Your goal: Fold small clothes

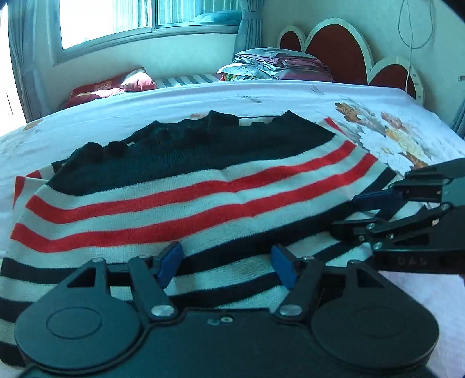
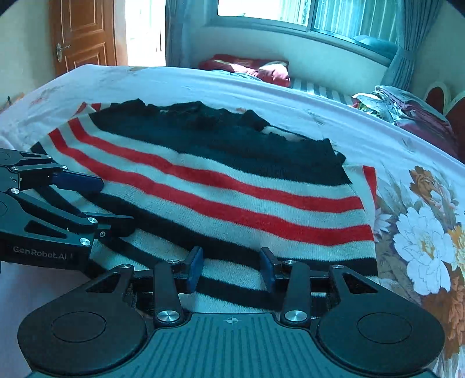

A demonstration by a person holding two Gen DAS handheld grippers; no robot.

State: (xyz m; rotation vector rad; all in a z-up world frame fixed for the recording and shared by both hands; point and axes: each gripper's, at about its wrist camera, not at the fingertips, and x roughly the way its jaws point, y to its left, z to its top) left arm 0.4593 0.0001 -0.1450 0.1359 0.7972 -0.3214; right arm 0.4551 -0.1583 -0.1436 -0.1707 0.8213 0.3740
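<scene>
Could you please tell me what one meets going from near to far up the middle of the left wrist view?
left gripper → striped sweater → floral bedsheet → striped mattress → window

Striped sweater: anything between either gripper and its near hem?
Nothing visible. The left gripper and right gripper are both open, fingers already over the near hem of the striped sweater, which lies flat on the floral bedsheet. The folded pile sits far back by the headboard.
</scene>
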